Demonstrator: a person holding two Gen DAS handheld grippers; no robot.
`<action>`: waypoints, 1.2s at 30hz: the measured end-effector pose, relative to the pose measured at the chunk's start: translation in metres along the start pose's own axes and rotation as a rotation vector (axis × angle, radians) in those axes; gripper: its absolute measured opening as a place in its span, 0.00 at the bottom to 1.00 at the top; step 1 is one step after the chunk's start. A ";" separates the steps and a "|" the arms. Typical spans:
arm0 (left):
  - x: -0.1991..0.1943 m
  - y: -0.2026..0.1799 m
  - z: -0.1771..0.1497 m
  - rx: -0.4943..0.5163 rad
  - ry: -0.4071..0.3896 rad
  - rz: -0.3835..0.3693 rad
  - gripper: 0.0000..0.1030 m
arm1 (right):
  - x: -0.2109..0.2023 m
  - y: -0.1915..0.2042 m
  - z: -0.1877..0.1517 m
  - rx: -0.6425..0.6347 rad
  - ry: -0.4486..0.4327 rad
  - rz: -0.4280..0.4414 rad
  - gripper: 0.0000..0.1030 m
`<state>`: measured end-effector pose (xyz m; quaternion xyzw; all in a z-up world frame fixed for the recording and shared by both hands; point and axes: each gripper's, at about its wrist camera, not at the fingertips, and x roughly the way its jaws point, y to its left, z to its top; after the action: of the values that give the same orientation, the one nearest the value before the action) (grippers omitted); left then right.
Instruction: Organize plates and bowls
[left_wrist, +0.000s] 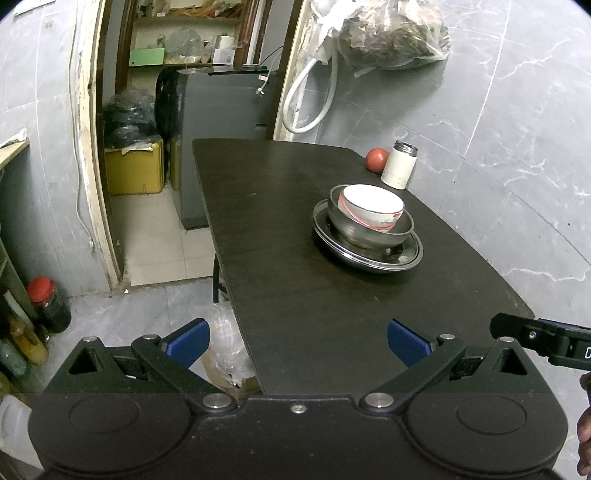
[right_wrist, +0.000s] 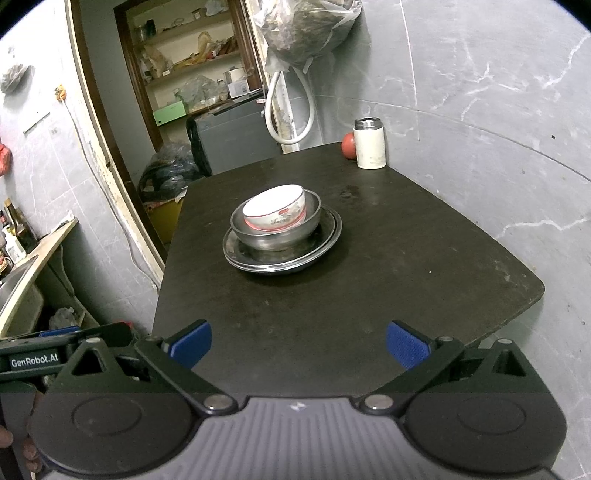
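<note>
A white bowl with a red rim band rests tilted inside a steel bowl. Both stand on stacked steel plates on the dark table. My left gripper hangs open over the table's near edge, well short of the stack, nothing between its blue pads. My right gripper is open too, equally far back and empty. The right gripper's body shows at the right edge of the left wrist view.
A white steel-capped flask and a red fruit sit at the table's far corner by the grey wall. A doorway with shelves, a dark cabinet and bags lies beyond. A counter with a sink stands at left.
</note>
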<state>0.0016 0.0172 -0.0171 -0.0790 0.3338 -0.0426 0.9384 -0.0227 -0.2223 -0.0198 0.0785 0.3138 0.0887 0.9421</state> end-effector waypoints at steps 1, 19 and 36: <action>0.000 0.000 0.000 0.000 0.001 0.000 0.99 | 0.001 0.000 0.000 -0.001 0.001 0.000 1.00; 0.000 0.001 0.002 0.008 -0.007 -0.017 0.99 | 0.004 0.001 0.005 -0.011 -0.001 0.001 1.00; -0.009 -0.003 0.005 -0.003 -0.025 -0.028 0.99 | 0.004 -0.001 0.005 -0.011 0.002 0.001 1.00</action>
<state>-0.0029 0.0157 -0.0071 -0.0857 0.3211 -0.0543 0.9416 -0.0164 -0.2223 -0.0189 0.0731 0.3145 0.0908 0.9421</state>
